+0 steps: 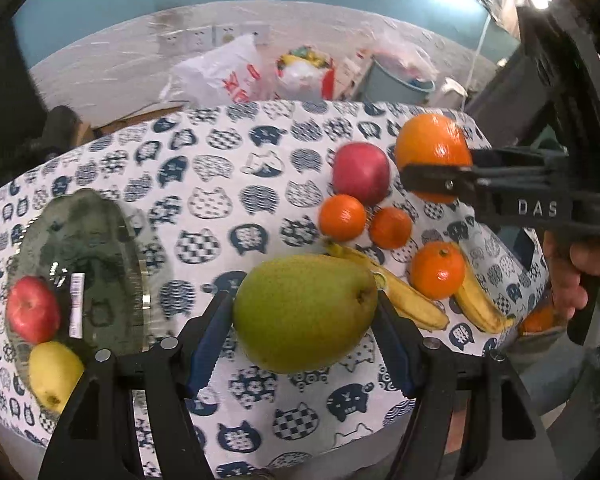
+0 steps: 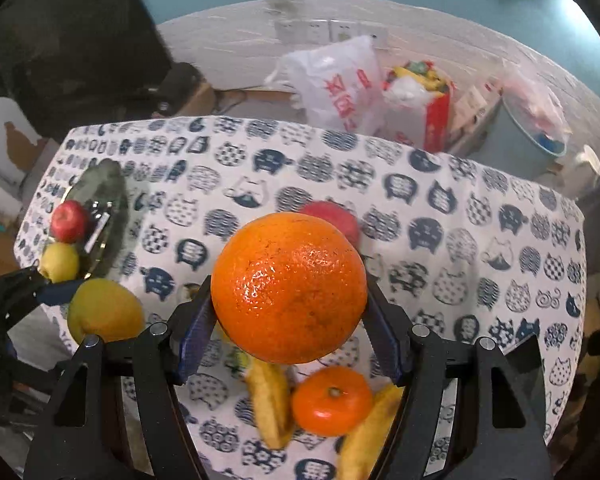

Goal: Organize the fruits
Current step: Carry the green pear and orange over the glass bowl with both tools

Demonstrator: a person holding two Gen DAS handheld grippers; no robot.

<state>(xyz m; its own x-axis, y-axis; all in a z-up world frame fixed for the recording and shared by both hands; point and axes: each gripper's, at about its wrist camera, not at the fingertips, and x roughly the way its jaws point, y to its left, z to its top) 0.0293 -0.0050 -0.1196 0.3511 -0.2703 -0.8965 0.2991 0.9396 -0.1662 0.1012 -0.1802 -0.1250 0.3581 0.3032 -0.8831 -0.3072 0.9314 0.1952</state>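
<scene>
Left gripper (image 1: pixel 304 316) is clamped on a green pear (image 1: pixel 305 313), blue pads pressed to both sides, fruit held above the cat-print tablecloth (image 1: pixel 220 184). Right gripper (image 2: pixel 288 312) is clamped on a large orange (image 2: pixel 288 286) the same way, jaws at about mid-width; the left wrist view shows it too, at far right, with a hand (image 1: pixel 580 276) on the handle.

Glass plate (image 1: pixel 84 240) sits on the left side of the table, holding a red apple (image 1: pixel 33 309) and a yellow pear (image 1: pixel 54 374) at its near edge, touching each other.

Loose fruit on the right side: a second red apple (image 1: pixel 361 173), two small tangerines (image 1: pixel 343 217) just in front of it, a third tangerine (image 1: pixel 438 270) nearer, resting against the bananas (image 1: pixel 404 296).

Beyond the far table edge: a white plastic bag (image 1: pixel 220 76) with red print and a grey bin (image 1: pixel 396 80) on the floor, against a wall with sockets.
</scene>
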